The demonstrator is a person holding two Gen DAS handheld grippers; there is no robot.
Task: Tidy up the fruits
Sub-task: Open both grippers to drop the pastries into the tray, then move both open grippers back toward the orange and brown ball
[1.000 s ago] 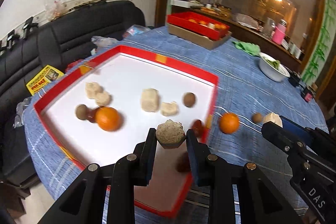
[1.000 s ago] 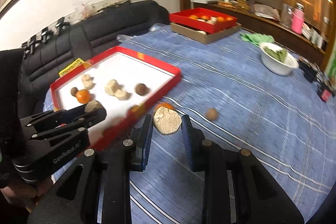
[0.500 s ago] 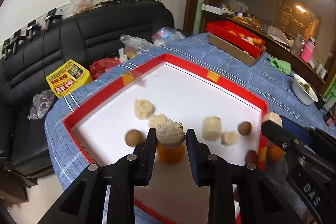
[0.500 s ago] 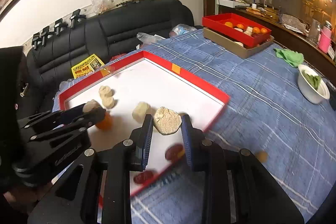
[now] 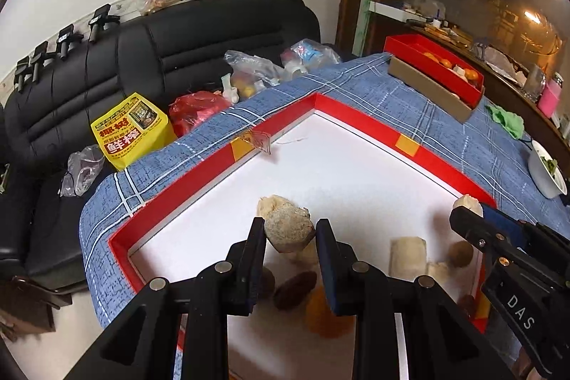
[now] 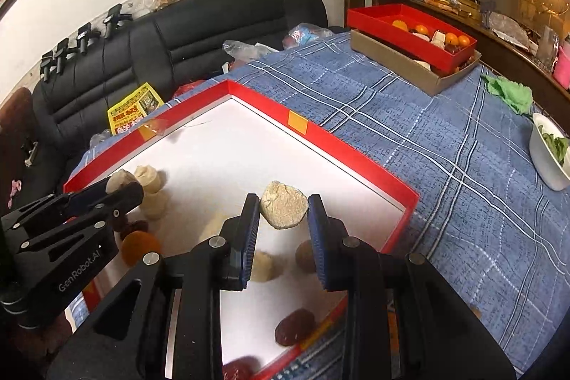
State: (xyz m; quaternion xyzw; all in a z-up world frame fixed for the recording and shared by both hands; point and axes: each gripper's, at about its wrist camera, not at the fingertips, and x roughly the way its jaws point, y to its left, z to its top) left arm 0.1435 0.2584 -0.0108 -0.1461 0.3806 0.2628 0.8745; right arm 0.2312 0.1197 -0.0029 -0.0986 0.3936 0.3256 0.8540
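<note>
A red-rimmed white tray (image 5: 199,182) (image 6: 342,150) lies on the blue checked tablecloth. My left gripper (image 5: 290,232) is shut on a pale rough fruit piece (image 5: 288,230) and holds it over the tray's near left part. My right gripper (image 6: 283,211) is shut on a similar pale fruit piece (image 6: 284,209) over the tray's right part. In the tray lie pale chunks (image 5: 408,255) (image 6: 151,180), an orange (image 5: 326,316) (image 6: 139,248), dark red dates (image 5: 294,285) (image 6: 295,326) and a brown round fruit (image 6: 304,255).
A second red tray with oranges on a cardboard box (image 6: 413,38) (image 5: 434,73) stands at the table's far side. A white bowl with greens (image 6: 550,155) and a green cloth (image 6: 509,93) lie right. A black sofa with a yellow bag (image 5: 131,130) is left.
Both grippers have moved left and farther over the tray, each still holding its pale piece. The orange and dates now lie under and behind the fingers.
</note>
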